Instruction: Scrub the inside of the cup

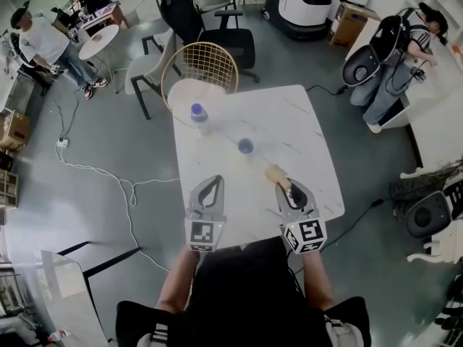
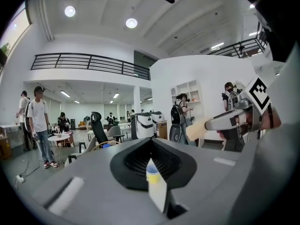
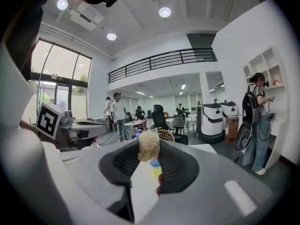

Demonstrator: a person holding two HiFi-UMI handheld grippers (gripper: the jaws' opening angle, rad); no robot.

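Spanning the scene, the white bench bears the work; the left hand-held gripper is closed on nothing, the right hand-held gripper clamps a tan scrubber. The cup stands unheld mid-bench, so one-handed scrubbing could tip it or skid it away

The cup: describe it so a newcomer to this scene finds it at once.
On the white marble table, near its middle, stands the cup. It is short, with a blue rim and yellowish body, unlike the taller clear bottle farther left.
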